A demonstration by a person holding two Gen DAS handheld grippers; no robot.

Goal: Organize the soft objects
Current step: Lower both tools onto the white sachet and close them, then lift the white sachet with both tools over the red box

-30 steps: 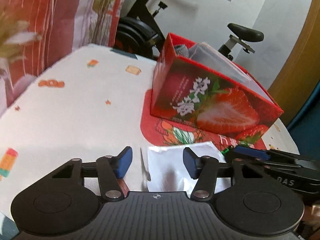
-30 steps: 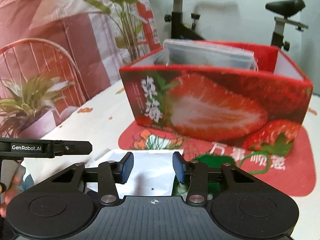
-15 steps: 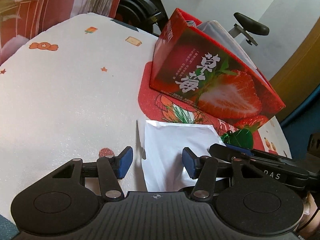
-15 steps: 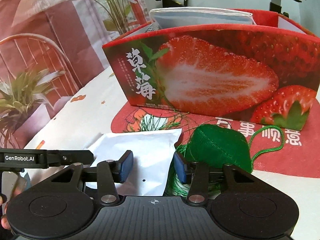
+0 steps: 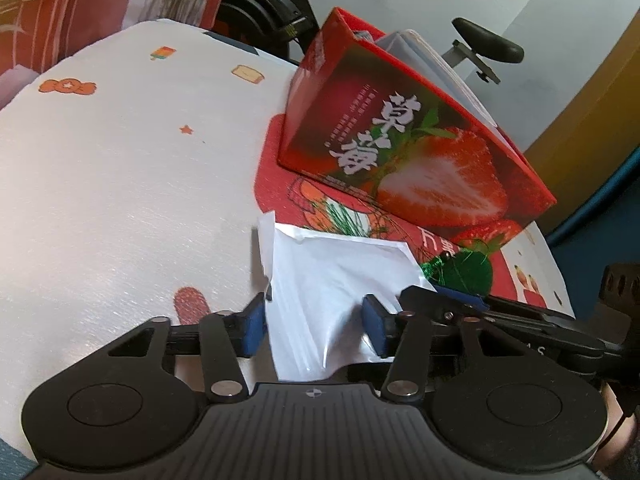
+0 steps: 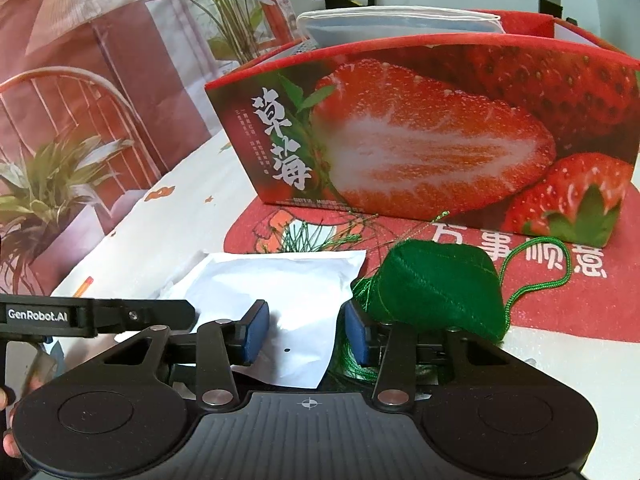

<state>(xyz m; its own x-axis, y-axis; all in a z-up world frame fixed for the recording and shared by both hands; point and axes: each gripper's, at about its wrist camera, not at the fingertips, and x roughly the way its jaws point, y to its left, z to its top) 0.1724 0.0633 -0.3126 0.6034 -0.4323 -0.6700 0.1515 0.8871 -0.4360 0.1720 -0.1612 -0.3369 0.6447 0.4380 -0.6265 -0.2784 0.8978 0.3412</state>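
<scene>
White plastic pouch (image 5: 340, 280) and green yarn ball (image 6: 436, 284) lie on the bench (image 5: 120, 200) before the strawberry box (image 6: 420, 128), which already holds folded items. Left claw (image 5: 314, 322) and right claw (image 6: 304, 332), both spread, straddle the pouch; these two look left to pack.

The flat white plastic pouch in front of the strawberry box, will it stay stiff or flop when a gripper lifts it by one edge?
The flat white plastic pouch will probably flop: it is thin and already creased and buckled between the left gripper pads. Its glossy film looks slippery, so a light pinch may slide. It seems light and unlikely to roll.
</scene>
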